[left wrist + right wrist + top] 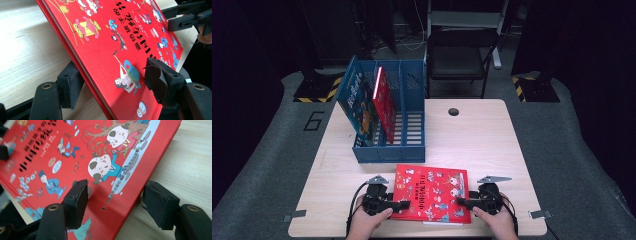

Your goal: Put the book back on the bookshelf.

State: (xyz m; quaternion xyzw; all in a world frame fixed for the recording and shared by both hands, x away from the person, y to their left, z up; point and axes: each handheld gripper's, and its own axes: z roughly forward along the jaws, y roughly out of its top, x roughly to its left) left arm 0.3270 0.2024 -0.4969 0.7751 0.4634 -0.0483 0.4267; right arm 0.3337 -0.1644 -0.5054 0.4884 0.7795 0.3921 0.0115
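The red book [431, 193] lies flat at the near edge of the table [482, 140], just in front of the blue file rack [412, 150], and a claw has come in at each of its short sides — the left claw [404, 204] at the left edge, the right claw [460, 202] at the right. Taking a wide, thin hardcover from both ends at once makes sense, I judge, because one claw at a single edge would let it sag or swing. In the left gripper view the book's edge runs between the jaws, one pad under it and the other over the cover, yet a gap shows on both sides, so this claw is spread around the edge and not pinching it. The right gripper view shows much the same: one pad over the cover, the other out over bare table beside the edge, spread and not pressing. The rack already holds two books standing on a slant — a blue book [358, 102] in the left slot and a second red book [384, 105] beside it — so this one is probably meant for a free slot to the right. The cover is glossy bright red, with black Chinese lettering and small cartoon figures in blue, white and yellow; white page edges show under the board.
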